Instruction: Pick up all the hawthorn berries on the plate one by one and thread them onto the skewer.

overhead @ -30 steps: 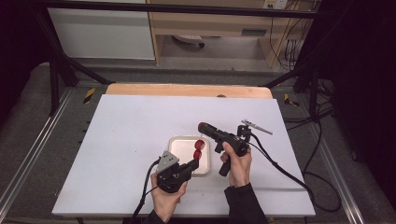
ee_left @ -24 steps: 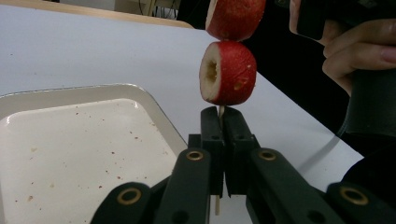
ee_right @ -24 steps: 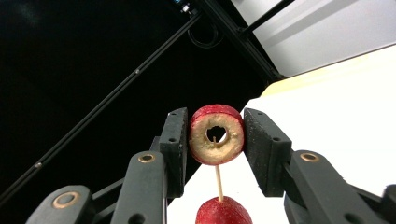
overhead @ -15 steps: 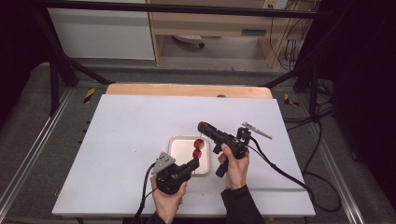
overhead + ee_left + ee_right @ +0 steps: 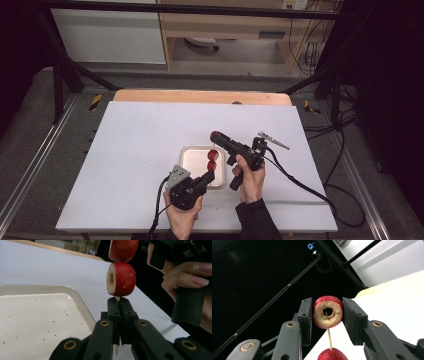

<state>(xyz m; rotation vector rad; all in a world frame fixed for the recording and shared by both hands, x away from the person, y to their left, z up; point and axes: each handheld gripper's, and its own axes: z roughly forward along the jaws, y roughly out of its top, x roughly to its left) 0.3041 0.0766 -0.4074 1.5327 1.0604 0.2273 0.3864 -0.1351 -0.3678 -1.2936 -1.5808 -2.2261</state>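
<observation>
A thin wooden skewer [image 5: 116, 350] stands upright, pinched near its base by my left gripper [image 5: 120, 307], which is shut on it over the tray's near right corner [image 5: 210, 175]. Two red cored fruit pieces sit threaded on it, the lower [image 5: 121, 278] [image 5: 211, 164] just above the jaws and the upper [image 5: 122, 250] [image 5: 213, 153] touching it. My right gripper [image 5: 327, 312] [image 5: 216, 135] holds a third red fruit ring [image 5: 318, 316] by its sides, above the others. The skewer's tip [image 5: 329, 338] shows inside that ring's hole.
A shallow white tray [image 5: 194, 161] [image 5: 37, 315], speckled with crumbs, lies on the white tabletop [image 5: 140, 145] below the skewer. A wooden board edge [image 5: 200, 96] borders the far side. Cables trail from both grippers toward the near and right edges.
</observation>
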